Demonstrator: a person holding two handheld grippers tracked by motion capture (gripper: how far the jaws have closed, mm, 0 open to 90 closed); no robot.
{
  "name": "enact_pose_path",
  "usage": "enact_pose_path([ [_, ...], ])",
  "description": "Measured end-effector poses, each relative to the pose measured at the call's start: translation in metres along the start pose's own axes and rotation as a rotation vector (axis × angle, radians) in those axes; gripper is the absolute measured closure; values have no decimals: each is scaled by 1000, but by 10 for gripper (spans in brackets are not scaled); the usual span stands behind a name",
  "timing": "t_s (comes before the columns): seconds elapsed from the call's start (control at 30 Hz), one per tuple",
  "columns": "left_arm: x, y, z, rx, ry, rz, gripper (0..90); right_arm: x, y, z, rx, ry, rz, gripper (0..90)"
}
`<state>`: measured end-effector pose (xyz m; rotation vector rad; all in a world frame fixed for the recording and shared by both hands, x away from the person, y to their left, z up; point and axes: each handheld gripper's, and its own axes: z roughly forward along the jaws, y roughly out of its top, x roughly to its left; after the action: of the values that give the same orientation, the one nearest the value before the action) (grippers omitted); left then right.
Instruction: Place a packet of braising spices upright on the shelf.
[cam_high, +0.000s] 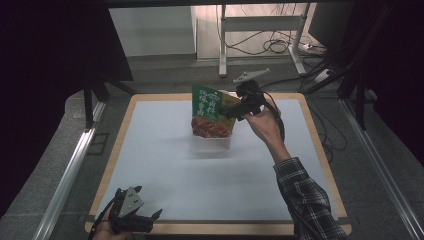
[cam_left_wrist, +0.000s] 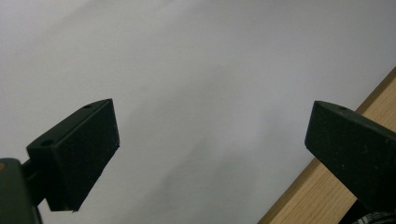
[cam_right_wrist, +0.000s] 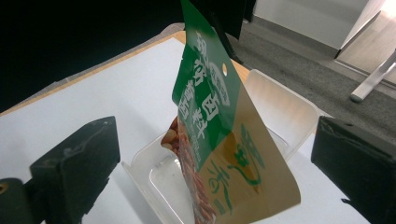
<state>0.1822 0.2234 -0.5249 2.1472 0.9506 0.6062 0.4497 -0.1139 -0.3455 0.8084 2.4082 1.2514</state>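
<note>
The right gripper (cam_right_wrist: 212, 158) had its jaws spread wide, gripping nothing. Between them and just ahead stood the pouch (cam_right_wrist: 219, 140), upright in a clear tray (cam_right_wrist: 285, 109) on the surface (cam_high: 165, 165). The left gripper (cam_left_wrist: 210, 144) hung at the near edge of the surface, well apart from the pouch, its jaws also wide open and empty.

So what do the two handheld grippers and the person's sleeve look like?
Both are black. The left gripper carries a grey three-cornered plate on top; the right gripper trails a black cable. Each claw has two blocky black jaws with flat matte pads. The sleeve is dark plaid with pale lines.
</note>
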Motion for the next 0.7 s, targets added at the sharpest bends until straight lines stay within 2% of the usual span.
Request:
enact_pose_path([
  [0.3, 0, 0, 0, 5, 0, 7, 29, 3, -10, -7, -2, 1, 3, 0],
  [0.47, -1, 0, 0, 7, 4, 12, 30, 3, -18, -11, -2, -25, 5, 0],
  [0.5, -1, 0, 0, 7, 4, 13, 30, 4, -21, -13, -18, -47, 10, 0],
  [0.7, -1, 0, 0, 11, 5, 18, 30, 2, -31, -16, -18, -45, 25, 0],
])
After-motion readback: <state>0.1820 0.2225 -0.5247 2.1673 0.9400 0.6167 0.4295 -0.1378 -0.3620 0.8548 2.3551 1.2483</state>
